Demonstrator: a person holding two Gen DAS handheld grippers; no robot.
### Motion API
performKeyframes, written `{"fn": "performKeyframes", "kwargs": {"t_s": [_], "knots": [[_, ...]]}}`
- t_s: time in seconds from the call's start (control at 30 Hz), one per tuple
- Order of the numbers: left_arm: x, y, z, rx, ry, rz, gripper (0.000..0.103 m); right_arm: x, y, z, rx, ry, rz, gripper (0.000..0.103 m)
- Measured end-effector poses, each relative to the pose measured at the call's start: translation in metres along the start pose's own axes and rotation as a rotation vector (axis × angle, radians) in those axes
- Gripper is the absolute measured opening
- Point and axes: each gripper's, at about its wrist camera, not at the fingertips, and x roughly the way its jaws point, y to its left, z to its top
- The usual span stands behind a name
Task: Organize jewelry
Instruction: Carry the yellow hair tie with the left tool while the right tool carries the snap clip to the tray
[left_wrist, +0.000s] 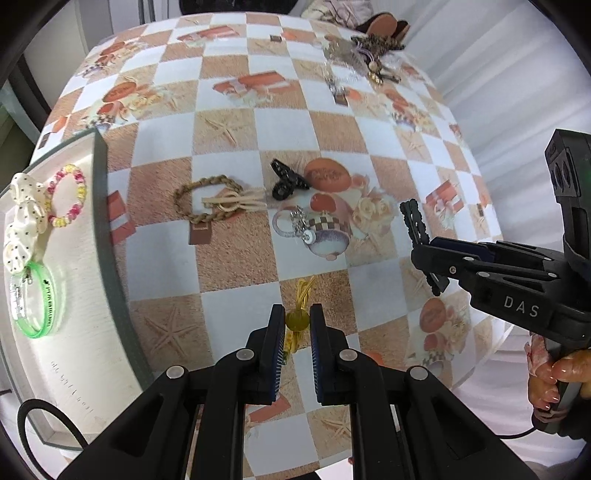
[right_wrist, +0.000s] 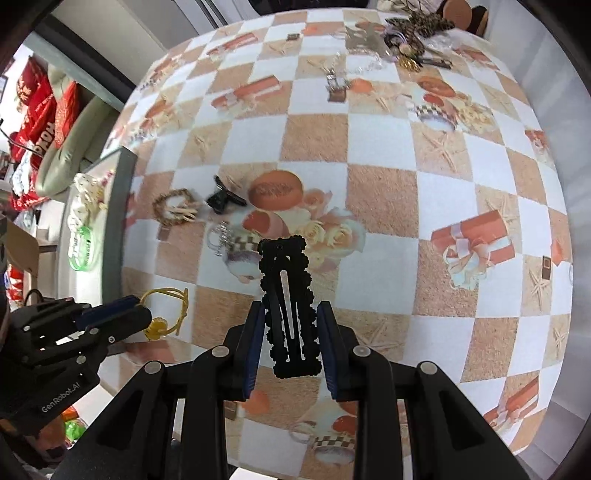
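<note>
My left gripper (left_wrist: 297, 320) is shut on a yellow hair tie with a bead (left_wrist: 297, 318), just above the checkered tablecloth; it also shows in the right wrist view (right_wrist: 162, 325). My right gripper (right_wrist: 291, 321) is shut on a black scalloped snap hair clip (right_wrist: 290, 295), held above the table; the clip also shows in the left wrist view (left_wrist: 417, 229). On the cloth lie a braided rope bracelet (left_wrist: 210, 201), a black claw clip (left_wrist: 286, 181) and a small silver charm piece (left_wrist: 301, 223).
A white tray (left_wrist: 85, 295) with a dark rim at the left holds a polka-dot scrunchie (left_wrist: 22, 221), a pink-yellow bead bracelet (left_wrist: 68, 195) and a green wristband (left_wrist: 35, 306). A pile of accessories (left_wrist: 369, 55) lies at the far right of the table.
</note>
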Motion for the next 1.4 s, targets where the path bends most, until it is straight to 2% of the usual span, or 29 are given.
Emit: {"fn": "performKeyframes", "kwargs": {"t_s": [0.4,0.6,0.83,1.07,1.4], "knots": [[-0.061,0.039,-0.012,-0.091,-0.135,-0.007,0.017,-0.03,0.067,0.022,-0.109,-0.041,0.063,0.031],[-0.089,0.081,-0.031,-0.186,-0.196,0.015,0.017,-0.033,0.12,0.036,-0.204,-0.043,0.104,0.031],[-0.109,0.138,-0.059,-0.312,-0.242,0.063,0.017,-0.016,0.19,0.048,-0.327,-0.009,0.144,0.031],[-0.106,0.187,-0.08,-0.409,-0.239,0.109,0.017,0.017,0.249,0.054,-0.419,0.052,0.145,0.031],[-0.069,0.23,-0.087,-0.442,-0.16,0.196,0.017,0.072,0.28,0.066,-0.419,0.131,0.092,0.031]]}}
